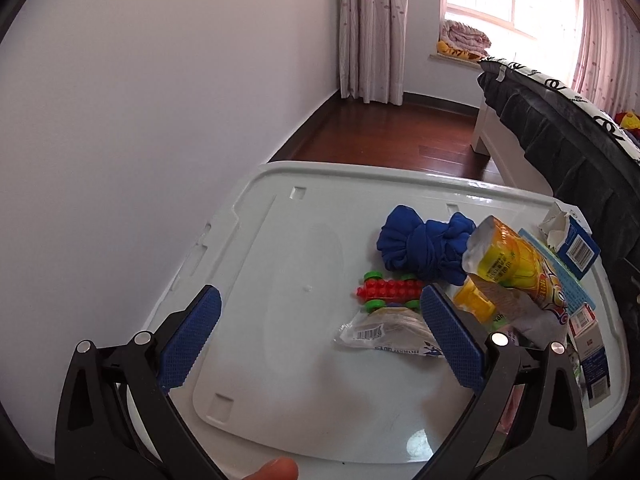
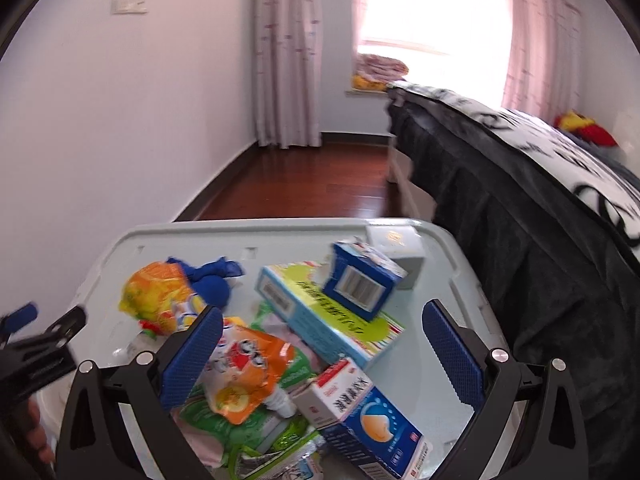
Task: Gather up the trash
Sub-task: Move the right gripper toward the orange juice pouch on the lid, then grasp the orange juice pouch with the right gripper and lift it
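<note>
Trash lies on a white plastic bin lid (image 1: 280, 240). In the left wrist view I see a clear wrapper (image 1: 380, 334), a yellow snack bag (image 1: 508, 264), a blue knotted cloth (image 1: 420, 248) and a red toy block (image 1: 388, 290). My left gripper (image 1: 320, 330) is open and empty above the lid, left of the pile. In the right wrist view my right gripper (image 2: 322, 354) is open and empty over an orange pouch (image 2: 240, 376), a blue-white box (image 2: 368, 416), a long light-blue box (image 2: 320, 316) and a small blue box (image 2: 362, 280).
A bed with a dark cover (image 2: 520, 208) stands close on the right. A white wall (image 1: 140, 120) is on the left. Wooden floor (image 1: 380, 136) and curtains (image 1: 372, 28) lie beyond the lid. The left gripper shows at the left edge of the right wrist view (image 2: 36, 340).
</note>
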